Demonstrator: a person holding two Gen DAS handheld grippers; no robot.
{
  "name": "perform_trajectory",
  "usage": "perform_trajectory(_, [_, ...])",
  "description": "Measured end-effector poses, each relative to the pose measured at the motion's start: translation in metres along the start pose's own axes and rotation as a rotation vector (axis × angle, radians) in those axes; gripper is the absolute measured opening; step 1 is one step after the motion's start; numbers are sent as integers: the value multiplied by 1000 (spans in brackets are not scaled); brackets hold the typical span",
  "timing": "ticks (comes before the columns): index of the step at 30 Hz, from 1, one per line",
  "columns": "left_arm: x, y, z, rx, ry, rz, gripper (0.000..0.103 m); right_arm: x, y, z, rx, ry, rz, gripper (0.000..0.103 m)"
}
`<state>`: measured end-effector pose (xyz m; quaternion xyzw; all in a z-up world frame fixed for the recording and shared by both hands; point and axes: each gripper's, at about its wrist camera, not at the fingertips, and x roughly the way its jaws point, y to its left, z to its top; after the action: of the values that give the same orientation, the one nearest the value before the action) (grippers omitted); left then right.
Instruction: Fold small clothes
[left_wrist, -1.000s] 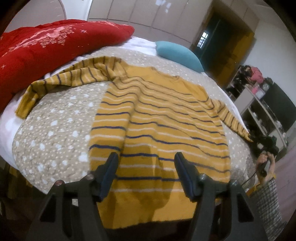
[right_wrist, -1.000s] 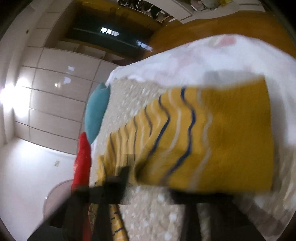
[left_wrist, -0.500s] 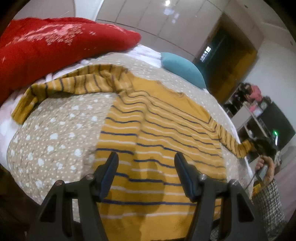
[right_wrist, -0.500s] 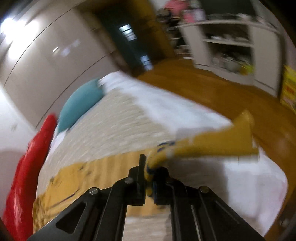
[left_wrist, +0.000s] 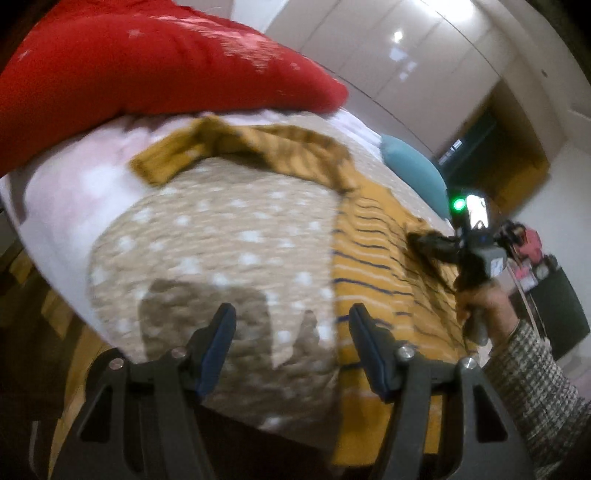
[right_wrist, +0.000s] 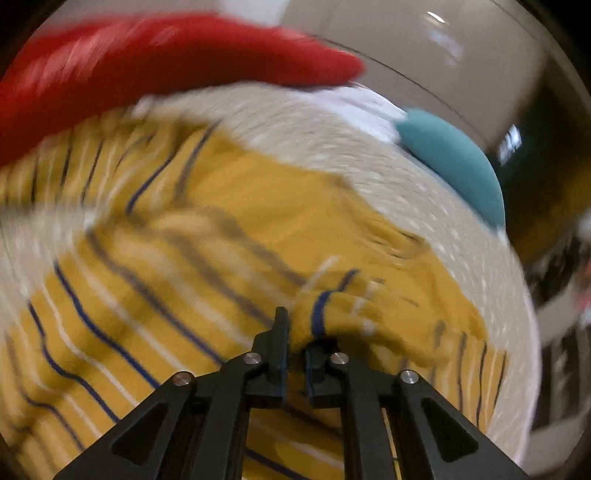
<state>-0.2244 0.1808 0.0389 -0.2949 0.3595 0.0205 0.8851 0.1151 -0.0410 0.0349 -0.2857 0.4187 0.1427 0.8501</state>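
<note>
A mustard-yellow sweater with navy and white stripes (left_wrist: 384, 266) lies flat on a beige dotted bedspread (left_wrist: 221, 236). Its left sleeve (left_wrist: 229, 147) stretches toward the red quilt. My left gripper (left_wrist: 290, 332) is open and empty, above the bedspread just left of the sweater's hem. My right gripper (right_wrist: 295, 339) is shut on the sweater's right sleeve cuff (right_wrist: 332, 314) and holds it over the sweater's body (right_wrist: 129, 280). The right gripper also shows in the left wrist view (left_wrist: 436, 247), over the sweater. The right wrist view is blurred.
A red quilt (left_wrist: 147, 62) is piled at the bed's far left. A teal pillow (left_wrist: 413, 173) lies at the far end. Pale wardrobe doors (left_wrist: 388, 48) stand behind the bed. Shelves with clutter (left_wrist: 532, 258) stand at the right. The bed edge drops off below my left gripper.
My right gripper has carried the sleeve cuff from off the bed's right side inward over the sweater's body. My left gripper has shifted left, from over the hem to over the bedspread.
</note>
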Motion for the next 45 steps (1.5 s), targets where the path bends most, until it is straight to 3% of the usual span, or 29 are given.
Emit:
perform_trajectory(3, [-5,17,-2,-16,-14,9,64,-2,27,-9,-91,-40,-39,52])
perform_trajectory(8, [-4,28,-4,-48,-24,4,65,-16,38,-21,-165,-80,-58,55])
perform_trajectory(12, [0,30,-5,-54,-19,-3,65,-28,62,-26,-263,-117,-100,67])
perform_trajectory(17, [-6,30,-9,-53,-22,-3,66,-38,94,-19,-309,-160,-69,67])
perform_trajectory(22, [-11,36,-10,-68,-28,6,67,-54,112,-15,-293,-176,27,67])
perform_trajectory(26, [-17,45,-10,-86,-41,15,68,-67,91,-9,-200,-174,95,67])
perform_trajectory(32, [-15,60,-12,-130,-45,11,70,-54,10,3,88,-108,125,67])
perform_trajectory(39, [-13,64,-13,-136,-34,5,70,-20,35,20,102,-45,228,67])
perform_trajectory(40, [-14,65,-13,-137,-35,5,70,-12,39,24,99,-39,214,65])
perform_trajectory(41, [-15,66,-14,-139,-36,6,70,-1,43,29,104,-23,185,46])
perform_trajectory(42, [-16,68,-15,-143,-38,7,70,8,43,32,119,6,172,5])
perform_trajectory(43, [-16,70,-15,-147,-39,7,70,17,40,35,153,43,184,6])
perform_trajectory(45, [-17,76,-17,-159,-44,11,70,17,20,39,288,36,227,6])
